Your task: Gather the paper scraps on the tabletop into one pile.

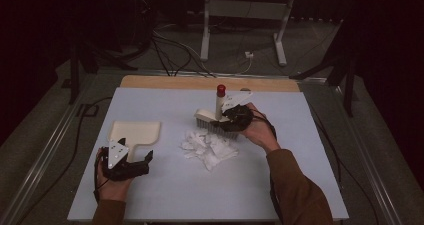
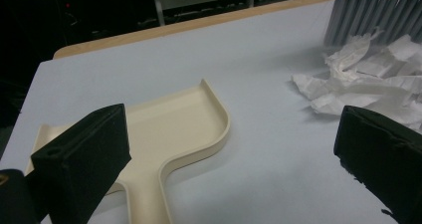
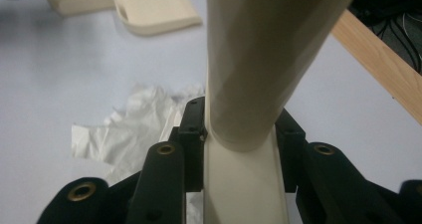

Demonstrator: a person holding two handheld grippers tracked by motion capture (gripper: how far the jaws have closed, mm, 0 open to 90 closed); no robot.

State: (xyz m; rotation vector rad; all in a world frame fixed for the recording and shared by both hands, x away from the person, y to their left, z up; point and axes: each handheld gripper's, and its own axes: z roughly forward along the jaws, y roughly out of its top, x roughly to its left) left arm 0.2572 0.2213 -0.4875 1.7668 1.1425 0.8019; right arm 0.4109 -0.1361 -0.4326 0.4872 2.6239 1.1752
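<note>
The right gripper (image 1: 234,119) clamped its fingers on the brush (image 1: 216,116), handle upright at frame center, bristles down beside the crumpled paper (image 1: 207,147). The left gripper (image 1: 131,166) stood wide open near the dustpan (image 1: 136,132).

Dustpan (image 2: 169,129) smooth plastic, probably; paper (image 1: 207,146) crumpled.

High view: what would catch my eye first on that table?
Probably the crumpled white paper heaped mid-table, with a cream brush standing right behind it, clamped in the right gripper. At the left lies a cream dustpan, the left gripper open beside its handle.
</note>
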